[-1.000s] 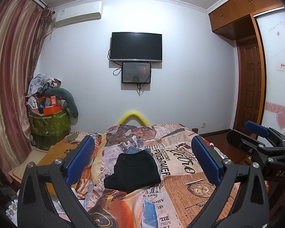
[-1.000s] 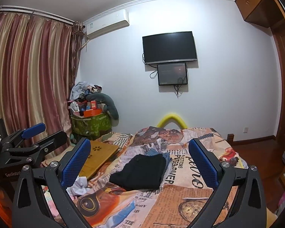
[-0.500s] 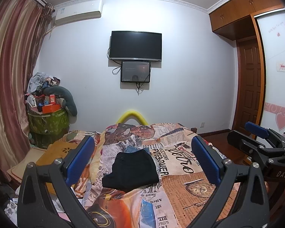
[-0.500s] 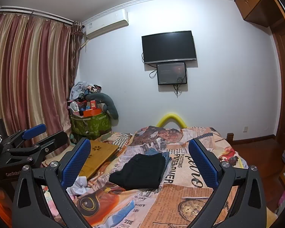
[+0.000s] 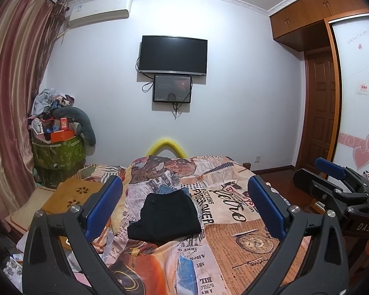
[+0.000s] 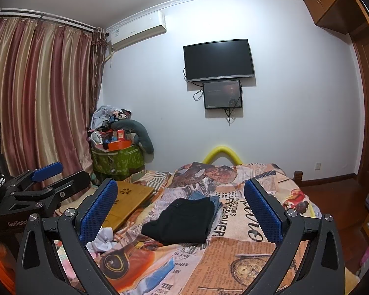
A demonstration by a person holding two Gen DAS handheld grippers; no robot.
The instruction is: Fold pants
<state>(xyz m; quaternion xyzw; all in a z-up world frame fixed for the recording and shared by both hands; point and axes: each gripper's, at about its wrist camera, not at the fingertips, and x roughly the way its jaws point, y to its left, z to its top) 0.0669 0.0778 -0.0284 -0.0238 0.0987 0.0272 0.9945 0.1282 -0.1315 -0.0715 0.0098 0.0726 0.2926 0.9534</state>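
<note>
Black pants (image 5: 164, 217) lie folded in a flat rectangle on the printed bedspread (image 5: 236, 221); they also show in the right wrist view (image 6: 182, 221). A bit of blue denim (image 6: 216, 200) pokes out behind them. My left gripper (image 5: 184, 211) is open and empty, held well back from and above the pants. My right gripper (image 6: 180, 211) is open and empty too, at about the same distance. Each gripper shows at the edge of the other's view, the right one (image 5: 337, 184) and the left one (image 6: 44, 184).
A wooden lap tray (image 6: 132, 196) lies on the bed's left side. A heaped green bin (image 5: 59, 152) stands by the curtain. A yellow foam tube (image 5: 166, 145) arches at the bed's far end. A TV (image 5: 173, 55) hangs on the wall; a door (image 5: 319, 113) is on the right.
Both views have shifted only slightly; the pants lie unmoved and both grippers stay open.
</note>
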